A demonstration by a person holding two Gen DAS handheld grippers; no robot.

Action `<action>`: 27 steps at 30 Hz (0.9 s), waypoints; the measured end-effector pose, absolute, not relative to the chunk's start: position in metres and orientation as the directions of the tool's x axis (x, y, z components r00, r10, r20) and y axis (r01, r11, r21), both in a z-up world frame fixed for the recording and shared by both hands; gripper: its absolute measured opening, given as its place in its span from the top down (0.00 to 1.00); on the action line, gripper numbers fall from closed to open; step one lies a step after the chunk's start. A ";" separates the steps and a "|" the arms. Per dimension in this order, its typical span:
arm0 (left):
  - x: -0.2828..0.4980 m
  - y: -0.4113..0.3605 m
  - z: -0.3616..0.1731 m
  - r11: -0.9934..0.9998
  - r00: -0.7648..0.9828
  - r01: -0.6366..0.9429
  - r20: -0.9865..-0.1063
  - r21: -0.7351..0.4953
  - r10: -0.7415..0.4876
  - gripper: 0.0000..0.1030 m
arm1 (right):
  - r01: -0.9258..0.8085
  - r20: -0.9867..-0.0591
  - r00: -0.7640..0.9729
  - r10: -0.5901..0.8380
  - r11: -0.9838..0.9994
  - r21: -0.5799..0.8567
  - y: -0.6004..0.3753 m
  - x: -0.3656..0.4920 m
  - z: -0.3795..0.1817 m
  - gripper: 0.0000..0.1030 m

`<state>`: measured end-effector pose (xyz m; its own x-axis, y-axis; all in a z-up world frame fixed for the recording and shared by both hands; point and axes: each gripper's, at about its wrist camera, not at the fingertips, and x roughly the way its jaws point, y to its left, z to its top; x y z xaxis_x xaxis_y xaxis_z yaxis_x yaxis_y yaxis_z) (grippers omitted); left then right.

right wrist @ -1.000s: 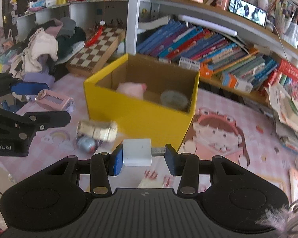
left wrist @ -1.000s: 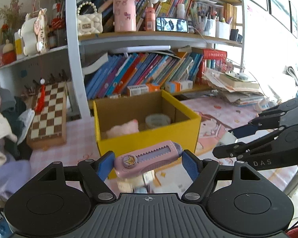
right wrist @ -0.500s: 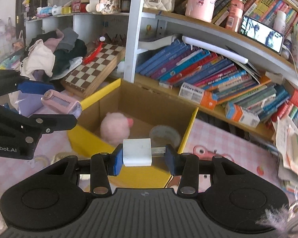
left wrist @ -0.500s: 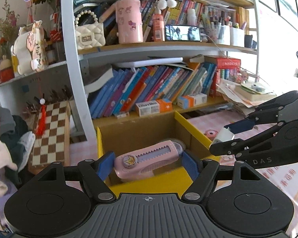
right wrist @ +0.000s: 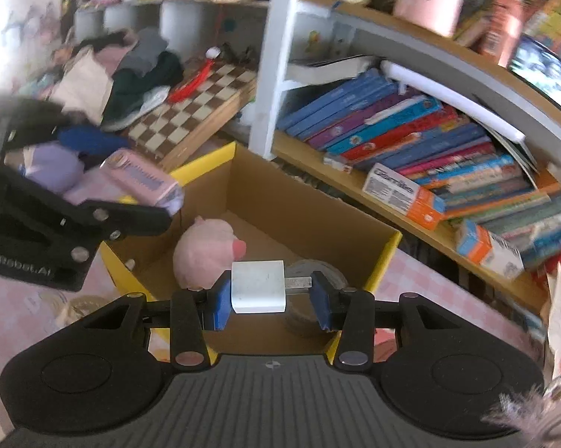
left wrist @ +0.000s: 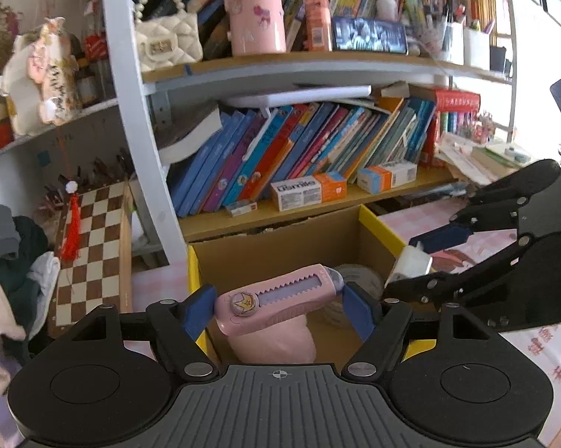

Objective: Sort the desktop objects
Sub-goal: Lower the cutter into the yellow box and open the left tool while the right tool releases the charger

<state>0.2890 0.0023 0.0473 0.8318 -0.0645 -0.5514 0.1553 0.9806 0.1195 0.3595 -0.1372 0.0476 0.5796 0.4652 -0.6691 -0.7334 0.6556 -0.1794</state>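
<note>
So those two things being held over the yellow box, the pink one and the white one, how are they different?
The pink utility knife is long, rounded and star-badged; the white charger block is a plain, squarish cube. The knife spans the whole gap between the left gripper fingers, tilted; the charger sits level against one finger of the right gripper, its metal prong reaching the other. Both are clamped above the open yellow box.

**Both grippers over the open box**

The box (right wrist: 386, 257) is sitting in front of the bookshelf (left wrist: 317, 201). A plush toy (right wrist: 205, 252) is lying inside it on the left, a tape roll (left wrist: 358, 280) on the right. The left gripper (left wrist: 278, 308) is holding a utility knife (left wrist: 276, 298) above the box, left of the right gripper (right wrist: 269, 295), which is clamping a charger plug (right wrist: 258, 285). A chessboard (left wrist: 93, 246) is leaning left of the box.
</note>
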 end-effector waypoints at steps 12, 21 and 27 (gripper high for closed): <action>0.362 0.011 0.031 0.975 0.766 0.173 -0.641 0.138 -0.045 0.28 | -0.825 -0.778 0.470 0.418 0.521 -0.219 -0.096 0.416 0.014 0.60; 0.410 0.013 0.005 0.982 0.692 0.162 -0.721 0.094 -0.046 0.27 | -0.887 -0.857 0.390 0.336 0.386 -0.253 -0.070 0.437 -0.021 0.60; 0.431 0.013 -0.014 0.984 0.636 0.155 -0.771 0.089 -0.030 0.27 | -0.922 -0.898 0.327 0.295 0.310 -0.233 -0.053 0.448 -0.037 0.60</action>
